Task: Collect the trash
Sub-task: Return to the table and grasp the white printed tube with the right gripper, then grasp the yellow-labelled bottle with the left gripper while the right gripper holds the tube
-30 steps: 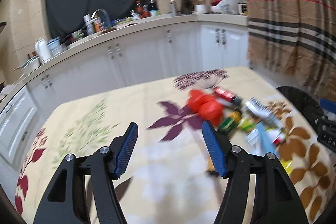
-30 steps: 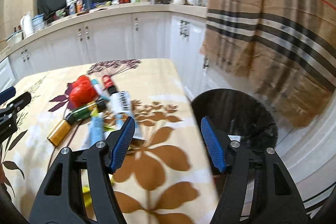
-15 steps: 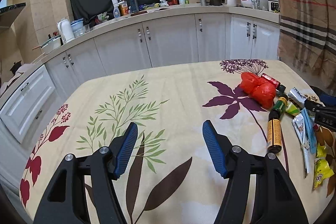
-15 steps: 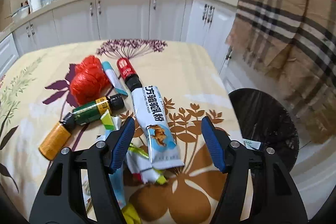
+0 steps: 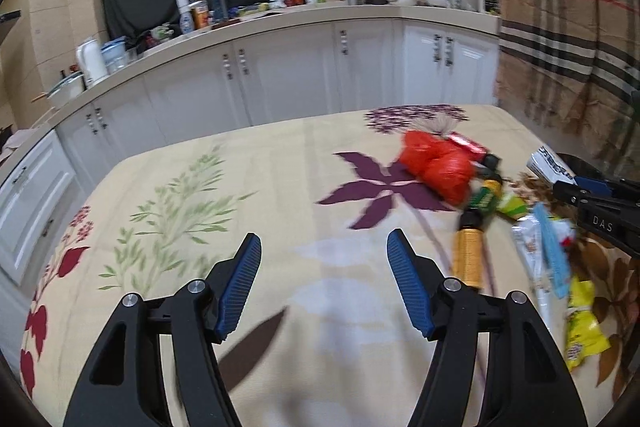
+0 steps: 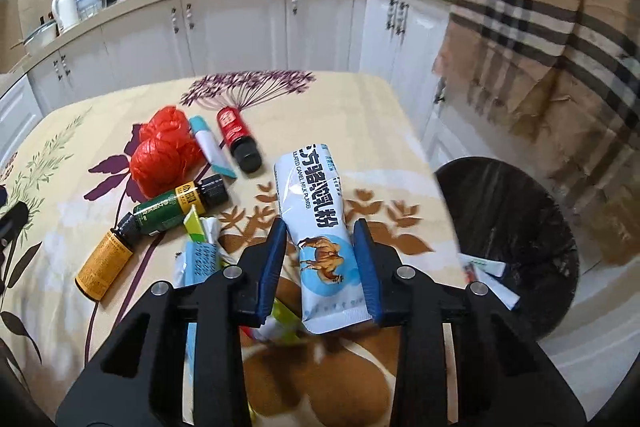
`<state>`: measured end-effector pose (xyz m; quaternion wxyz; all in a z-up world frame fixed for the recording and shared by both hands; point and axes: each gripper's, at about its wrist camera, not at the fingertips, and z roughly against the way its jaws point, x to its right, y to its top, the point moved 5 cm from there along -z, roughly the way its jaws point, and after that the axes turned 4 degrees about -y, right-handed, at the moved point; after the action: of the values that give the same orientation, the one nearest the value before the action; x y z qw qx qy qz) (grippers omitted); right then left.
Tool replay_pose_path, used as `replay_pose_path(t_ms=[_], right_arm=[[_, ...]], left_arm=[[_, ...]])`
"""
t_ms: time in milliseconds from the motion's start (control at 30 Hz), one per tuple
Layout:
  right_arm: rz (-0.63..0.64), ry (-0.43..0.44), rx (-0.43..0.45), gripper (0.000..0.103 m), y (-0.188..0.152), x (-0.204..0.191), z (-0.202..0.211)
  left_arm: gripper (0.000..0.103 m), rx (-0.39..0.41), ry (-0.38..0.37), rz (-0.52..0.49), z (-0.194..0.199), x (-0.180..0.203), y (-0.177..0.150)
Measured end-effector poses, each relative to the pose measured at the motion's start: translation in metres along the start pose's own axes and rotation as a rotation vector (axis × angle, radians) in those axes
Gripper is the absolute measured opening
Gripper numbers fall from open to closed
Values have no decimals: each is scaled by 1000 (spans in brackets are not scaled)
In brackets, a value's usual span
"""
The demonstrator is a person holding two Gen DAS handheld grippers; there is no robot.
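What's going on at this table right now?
A person with a gripper in each hand is clearing trash off a flowered table. The right gripper has just been closing around a white milk powder packet, with its pads at the packet's sides. A black bin stands beside the table. The left gripper hangs open over bare cloth, with nothing between its jaws.

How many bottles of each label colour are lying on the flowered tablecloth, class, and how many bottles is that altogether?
Red-label bottle: 1
Green-label bottle: 1
Yellow-label bottle: 1
Total: 3 bottles
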<state>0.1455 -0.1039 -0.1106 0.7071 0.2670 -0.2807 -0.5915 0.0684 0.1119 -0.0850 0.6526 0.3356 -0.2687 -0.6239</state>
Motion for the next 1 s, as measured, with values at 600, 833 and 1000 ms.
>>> replay_pose_path(t_ms=[600,833,1000], right_arm=[[-92,-136,49,34,-31,83,29],[-108,-118,54,34,-33,89,29],[-110,-113,63,34,-33,88,31]], left_arm=[[56,-94,-120,-125,-32,83,-6],[26,-152,-149,-138,-43,89,-13],[25,-136,-154,-146,-37,91,-14]])
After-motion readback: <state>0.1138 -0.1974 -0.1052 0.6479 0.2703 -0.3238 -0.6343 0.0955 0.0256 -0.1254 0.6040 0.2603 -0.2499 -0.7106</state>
